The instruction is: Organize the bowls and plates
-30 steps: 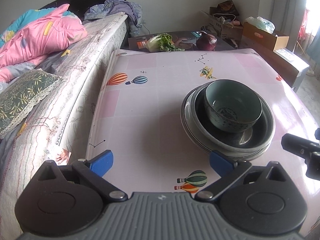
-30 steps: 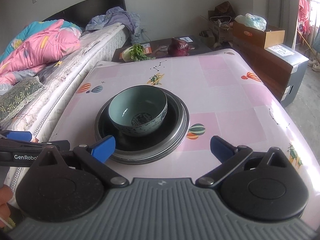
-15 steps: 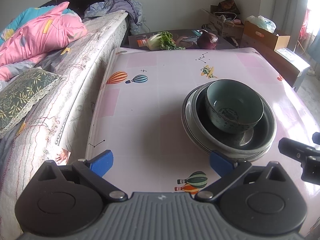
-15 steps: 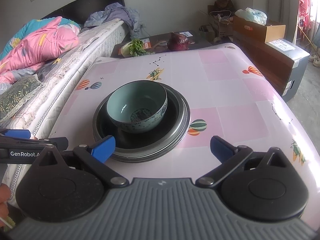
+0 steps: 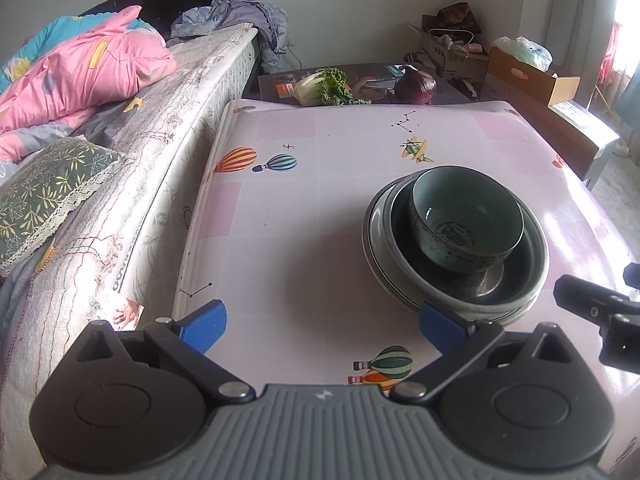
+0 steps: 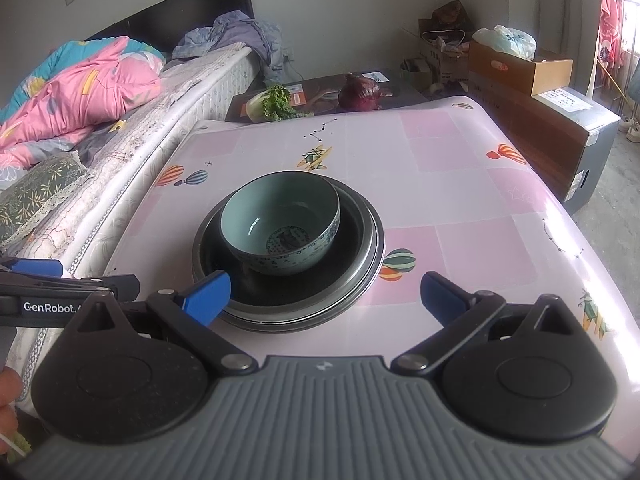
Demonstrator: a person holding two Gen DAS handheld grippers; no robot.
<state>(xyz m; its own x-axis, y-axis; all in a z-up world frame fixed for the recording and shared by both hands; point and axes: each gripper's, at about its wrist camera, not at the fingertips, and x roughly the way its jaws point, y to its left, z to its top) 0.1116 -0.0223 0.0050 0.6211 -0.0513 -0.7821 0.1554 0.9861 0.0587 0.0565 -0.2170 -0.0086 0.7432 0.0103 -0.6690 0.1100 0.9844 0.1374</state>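
Glazed bowl (image 6: 280, 224) atop stacked plates (image 6: 360, 280) mid-desk looks slippery, breakable; pinch its rim. Both grippers' fingers (image 6: 208, 292) spread, empty.

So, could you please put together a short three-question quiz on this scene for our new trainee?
1. True or false: the teal bowl sits inside the stacked plates.
2. Which does the left gripper hold? A) the bowl B) a plate C) nothing
3. Fill in: the red cabbage lies on the dark low table beyond the pink table's ___ edge.

Key: 1 true; 2 C, both the left and the right gripper have fingers spread, empty; 3 far.
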